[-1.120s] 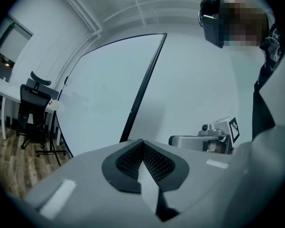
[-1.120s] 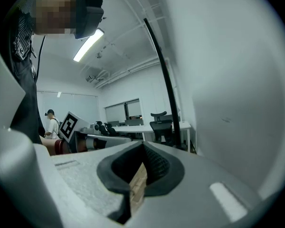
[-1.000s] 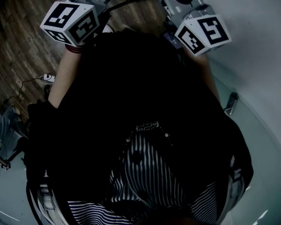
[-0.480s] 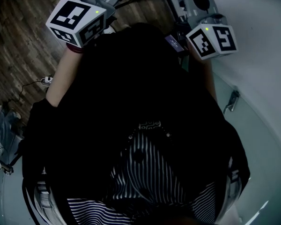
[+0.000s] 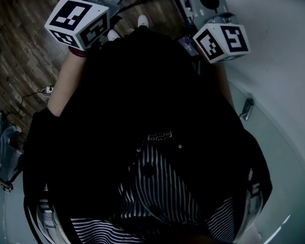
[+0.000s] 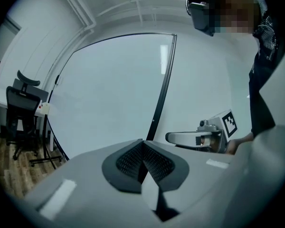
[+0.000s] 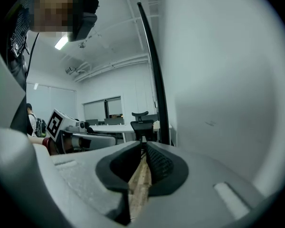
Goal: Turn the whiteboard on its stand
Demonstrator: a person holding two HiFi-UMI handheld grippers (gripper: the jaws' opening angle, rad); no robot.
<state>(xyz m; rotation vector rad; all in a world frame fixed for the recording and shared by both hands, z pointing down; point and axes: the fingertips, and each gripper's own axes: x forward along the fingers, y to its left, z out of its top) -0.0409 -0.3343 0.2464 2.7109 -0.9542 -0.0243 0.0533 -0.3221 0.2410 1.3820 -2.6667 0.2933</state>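
The whiteboard (image 6: 114, 89) fills the left gripper view, a plain white panel with a black frame edge (image 6: 164, 84). In the right gripper view the same board (image 7: 218, 80) stands close on the right, its black edge (image 7: 154, 70) straight ahead. My left gripper (image 6: 142, 144) is shut and holds nothing, with the board a short way ahead of it. The jaws of my right gripper (image 7: 143, 146) have just been opening to a thin slit, with only wooden floor showing through it. In the head view both marker cubes (image 5: 77, 22) (image 5: 221, 42) are at the top, above the person's dark top.
A black office chair (image 6: 21, 108) and a stand leg (image 6: 42, 160) are at the left on the wooden floor (image 5: 20, 50). Desks (image 7: 109, 126) and another chair (image 7: 141, 122) stand behind. A cable with a plug (image 5: 46, 90) lies on the floor. A metal fitting (image 5: 246, 108) is at the right.
The right marker cube shifted a little right, then back and lower. The left cube barely moved. A white shoe tip now shows between the grippers.
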